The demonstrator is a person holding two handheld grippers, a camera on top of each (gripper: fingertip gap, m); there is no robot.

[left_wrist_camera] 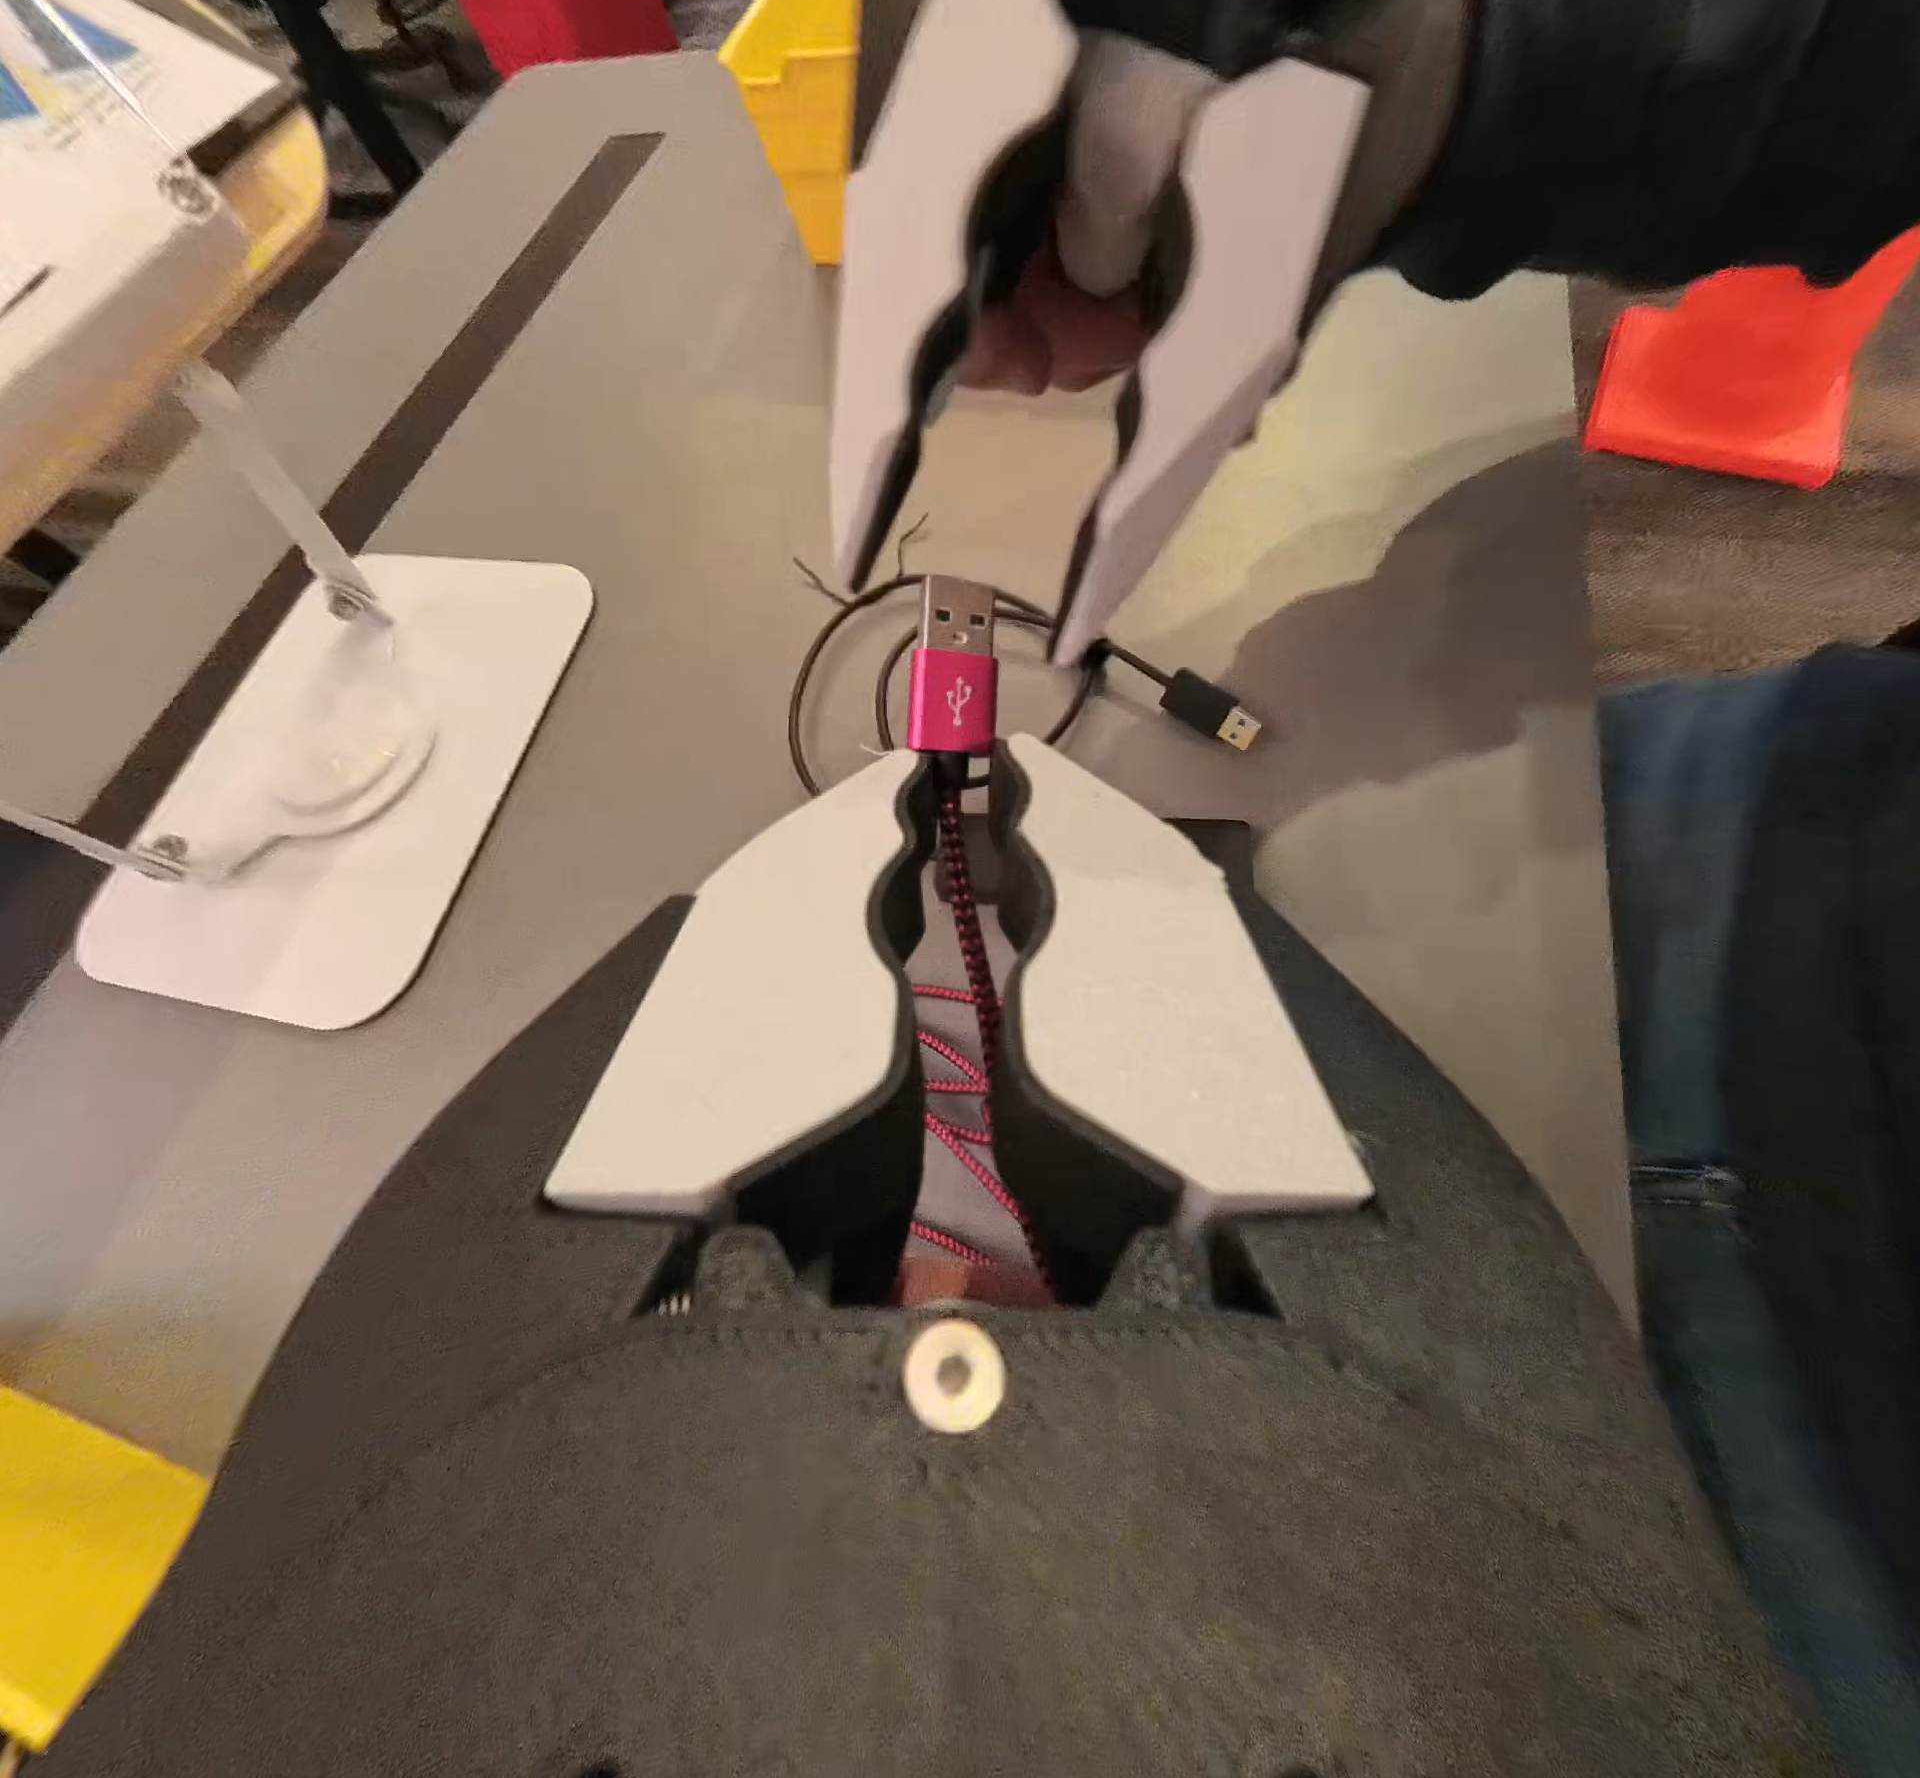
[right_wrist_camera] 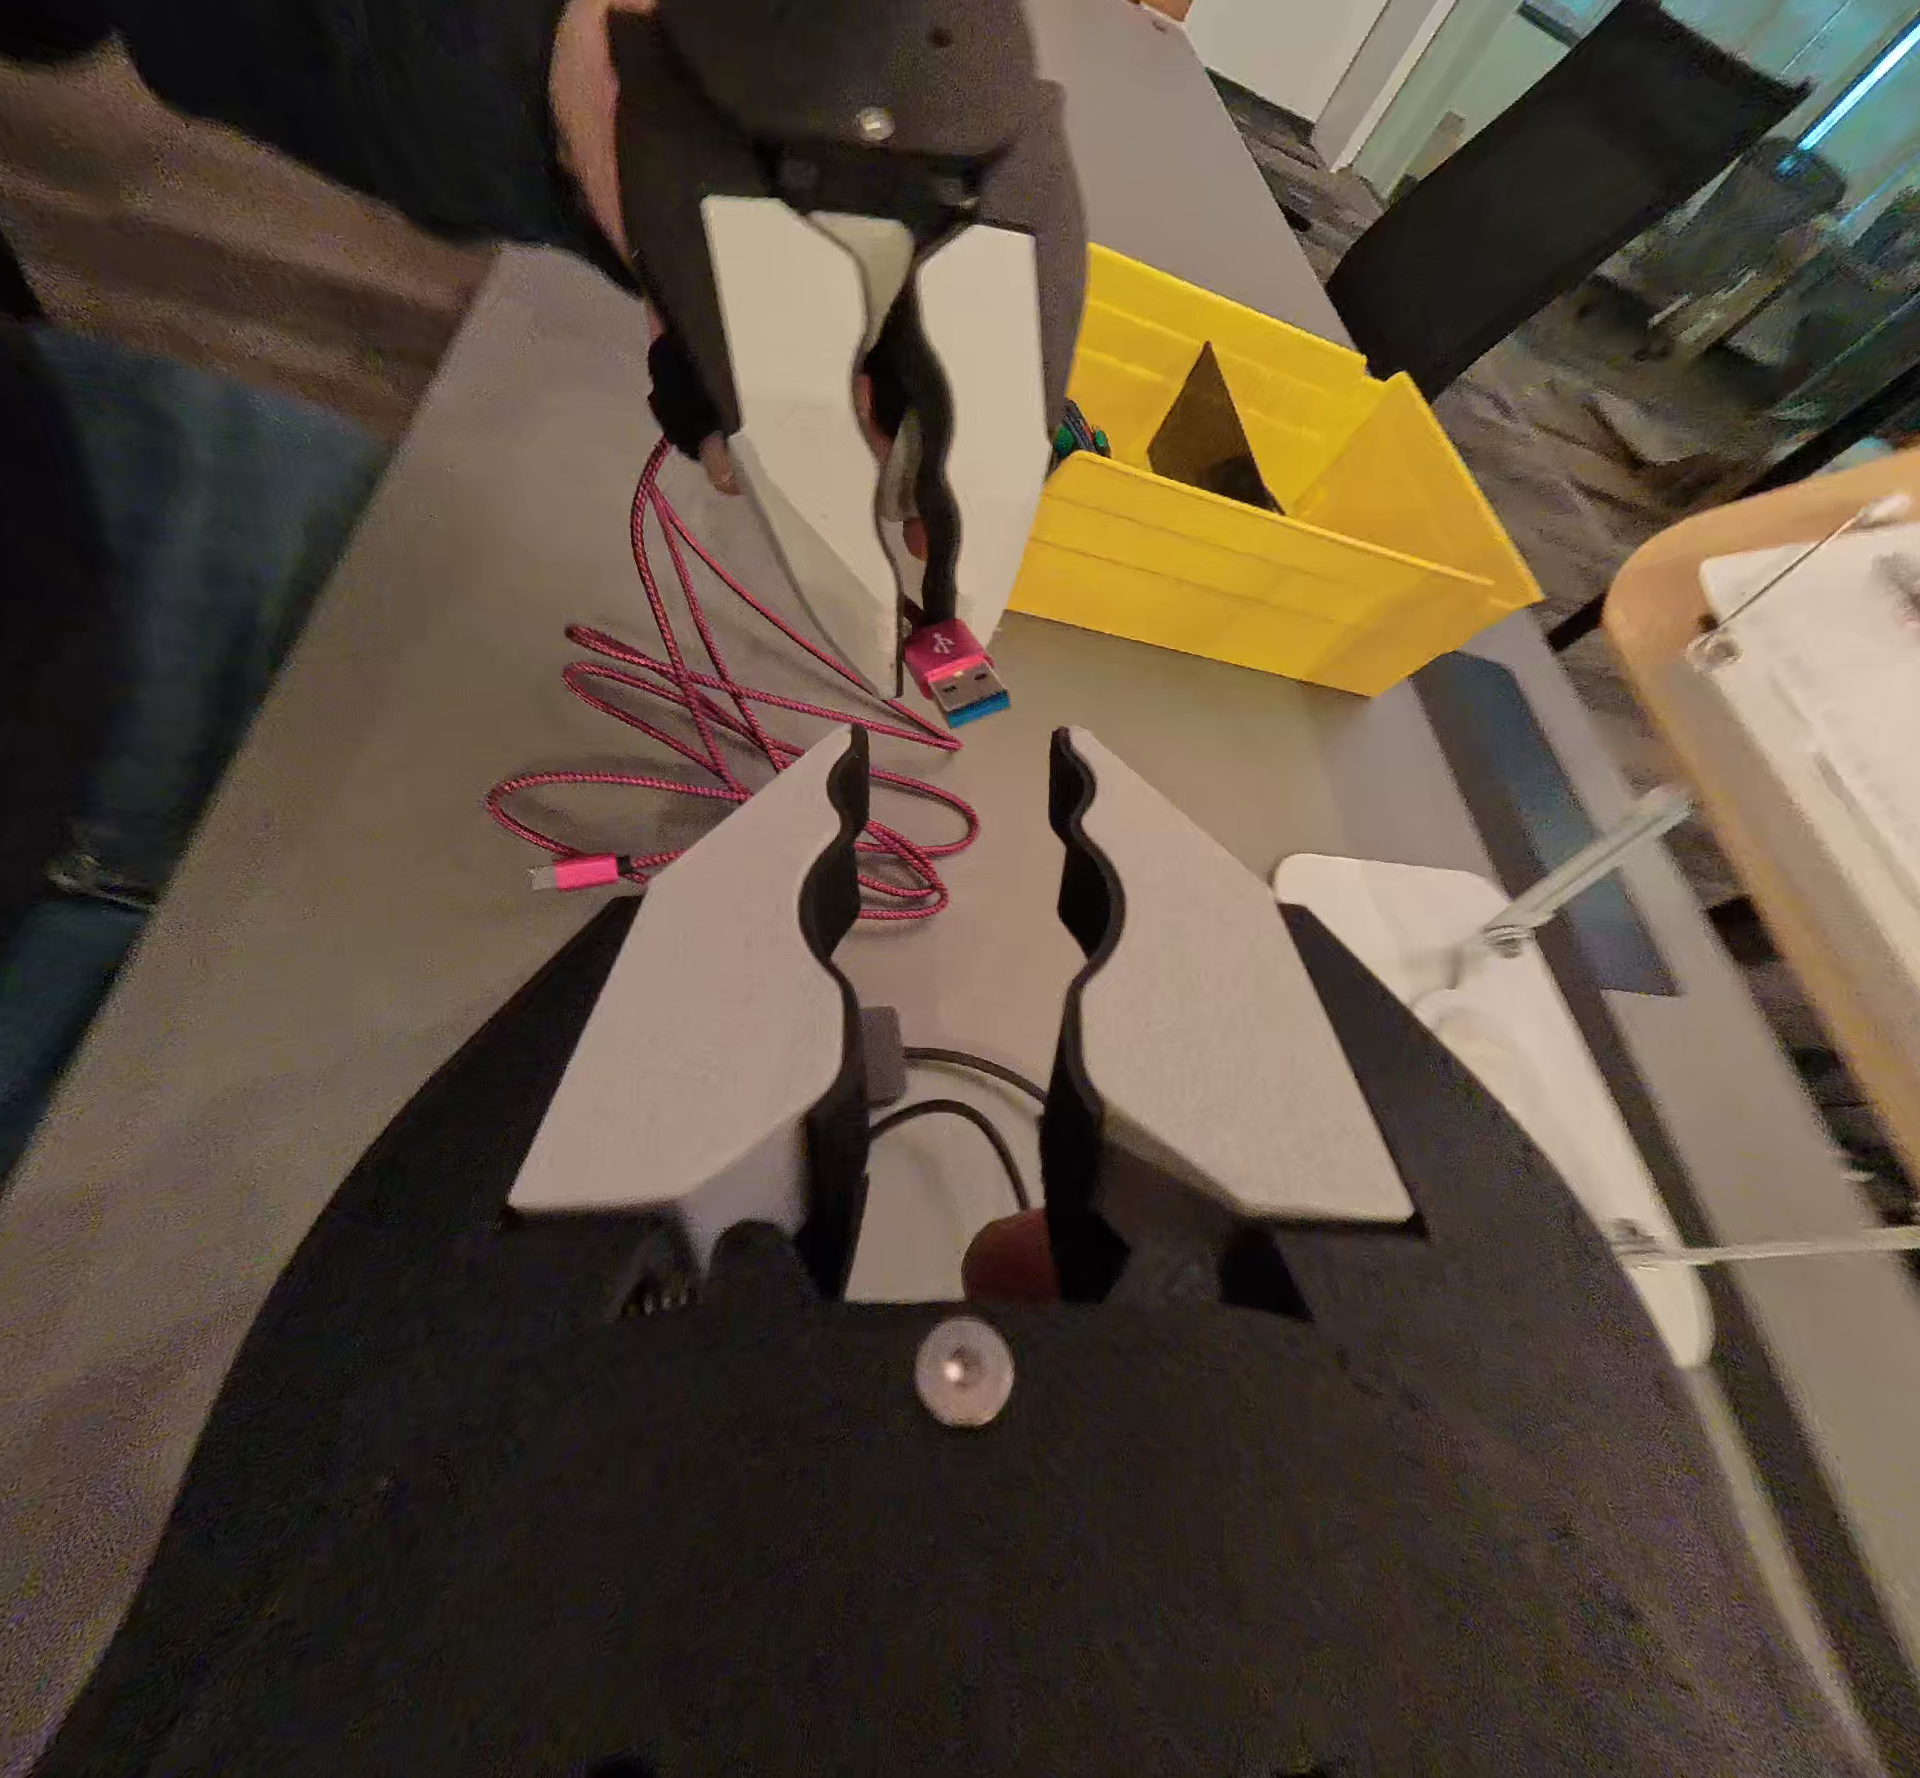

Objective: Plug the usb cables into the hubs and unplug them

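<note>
Pink USB plug (left_wrist_camera: 954, 700) pinched by left hand-held gripper (left_wrist_camera: 961, 772); right hand-held gripper (right_wrist_camera: 956, 752) spread.

Surface (right_wrist_camera: 1226, 772): grey, dark strip inset
Carried: pink cable coils (right_wrist_camera: 727, 752), black cable (left_wrist_camera: 1143, 668), yellow bin (right_wrist_camera: 1247, 565), white stand base (left_wrist_camera: 332, 793)

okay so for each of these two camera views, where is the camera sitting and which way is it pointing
Left wrist view: sits on the left gripper, looking along its fingers, shut on the pink braided USB cable, across the grey table; a dark sleeve shows.
Right wrist view: sits on the open right gripper, looking the opposite way at the yellow plastic bin; a hand shows.
Shared: both grippers, the pink cable, the black cable, the yellow bin, the white stand base.
</note>
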